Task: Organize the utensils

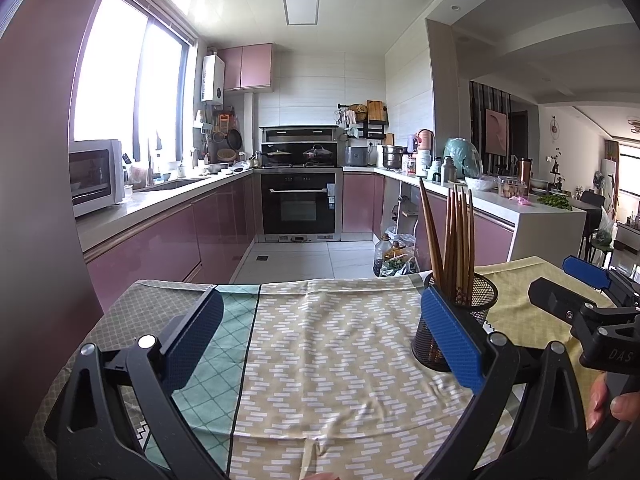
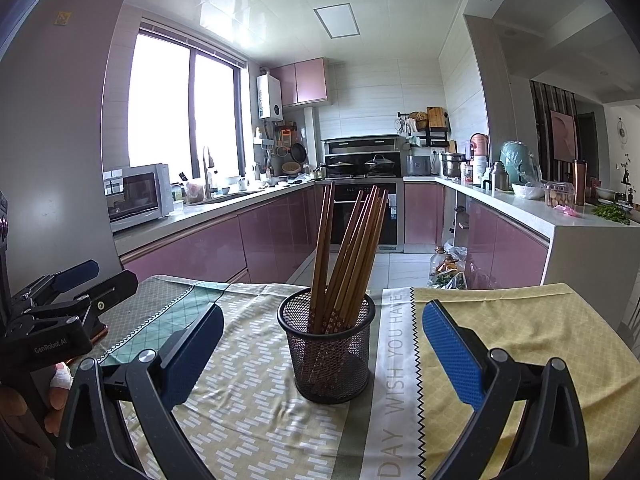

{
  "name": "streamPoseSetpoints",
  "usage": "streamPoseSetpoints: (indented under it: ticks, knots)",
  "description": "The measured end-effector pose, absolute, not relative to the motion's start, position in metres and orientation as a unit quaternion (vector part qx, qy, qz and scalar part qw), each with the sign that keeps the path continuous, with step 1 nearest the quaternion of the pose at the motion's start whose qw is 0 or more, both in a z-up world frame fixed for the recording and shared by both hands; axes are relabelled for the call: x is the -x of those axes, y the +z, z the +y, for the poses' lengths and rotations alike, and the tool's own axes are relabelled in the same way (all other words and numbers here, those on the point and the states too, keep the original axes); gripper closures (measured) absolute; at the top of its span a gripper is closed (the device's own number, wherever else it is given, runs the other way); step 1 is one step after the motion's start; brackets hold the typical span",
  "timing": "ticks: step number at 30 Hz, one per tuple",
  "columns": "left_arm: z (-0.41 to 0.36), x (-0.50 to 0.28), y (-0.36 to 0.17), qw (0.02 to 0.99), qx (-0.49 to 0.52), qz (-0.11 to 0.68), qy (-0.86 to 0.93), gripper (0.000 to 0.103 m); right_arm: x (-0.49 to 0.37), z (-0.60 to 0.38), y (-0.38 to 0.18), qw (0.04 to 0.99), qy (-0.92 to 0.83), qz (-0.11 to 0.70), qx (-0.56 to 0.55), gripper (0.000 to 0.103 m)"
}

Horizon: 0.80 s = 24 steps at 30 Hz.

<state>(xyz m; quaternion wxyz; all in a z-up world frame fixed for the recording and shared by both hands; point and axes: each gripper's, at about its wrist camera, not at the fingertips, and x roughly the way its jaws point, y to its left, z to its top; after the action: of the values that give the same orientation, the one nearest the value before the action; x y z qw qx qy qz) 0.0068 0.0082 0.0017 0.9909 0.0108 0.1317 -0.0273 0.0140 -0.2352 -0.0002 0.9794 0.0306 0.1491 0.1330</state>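
A round black wire-mesh holder (image 2: 331, 354) stands upright at 12 o'clock on the patterned-cloth-covered surface (image 2: 248, 412), holding brown wooden chopsticks (image 2: 347, 256). The right tool (image 2: 323, 354) gapes wide, empty, flanking the holder. The left tool (image 1: 322, 342) also gapes wide, empty, holder at 2 o'clock.

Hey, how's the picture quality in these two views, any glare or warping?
Left wrist view: window blown out white, cabinets bowed by the fisheye, dark corners. Right wrist view: window equally overexposed, chopsticks and mesh holder sharp, edges curved.
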Motion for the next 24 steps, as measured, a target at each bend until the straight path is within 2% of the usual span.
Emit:
streamPoseSetpoints:
  ticks: [20,24]
  knots:
    - [0.007,-0.008,-0.001,0.991,-0.018,0.132,-0.029,0.006,-0.016,-0.238,-0.001,0.979,0.134,0.152,-0.033,0.007]
    - [0.009,-0.013,-0.005,0.988,-0.016,0.151,-0.027,0.006,-0.021,-0.247,-0.007,0.978,0.125,0.168,-0.026,0.007]
